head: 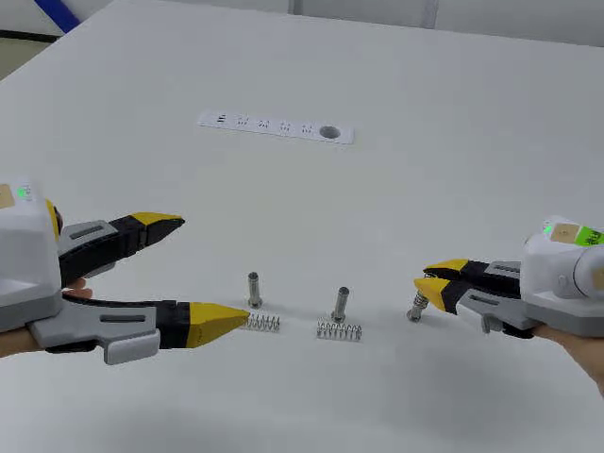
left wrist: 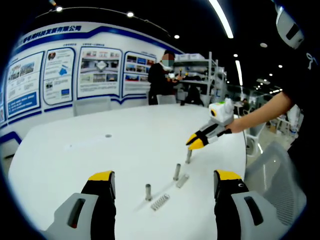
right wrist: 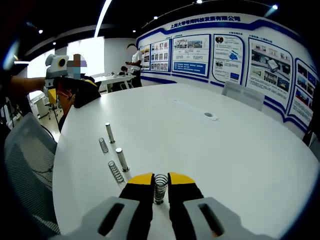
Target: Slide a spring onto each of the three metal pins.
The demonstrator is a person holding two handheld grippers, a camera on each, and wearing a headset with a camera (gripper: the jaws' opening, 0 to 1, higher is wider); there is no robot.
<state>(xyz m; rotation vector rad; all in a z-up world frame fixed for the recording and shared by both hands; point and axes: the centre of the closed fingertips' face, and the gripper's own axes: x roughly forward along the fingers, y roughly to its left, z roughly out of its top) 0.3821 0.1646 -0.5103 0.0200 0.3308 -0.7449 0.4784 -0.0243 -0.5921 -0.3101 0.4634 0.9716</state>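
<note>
Three short metal pins stand in a row on the white table (head: 396,151): one at the left (head: 254,288), one in the middle (head: 341,303) and one at the right (head: 416,307). A loose spring (head: 262,322) lies by the left pin, another (head: 339,330) by the middle pin. My right gripper (head: 427,276) is shut on a third spring (right wrist: 160,187), held upright at the right pin. My left gripper (head: 212,272) hangs wide open just left of the left pin, with nothing between its fingers; its near tip is beside the left spring.
A white power strip (head: 274,125) lies flat further back on the table. Office chairs (right wrist: 30,150) stand at the table's edge. A person (left wrist: 162,80) stands far off beyond the table.
</note>
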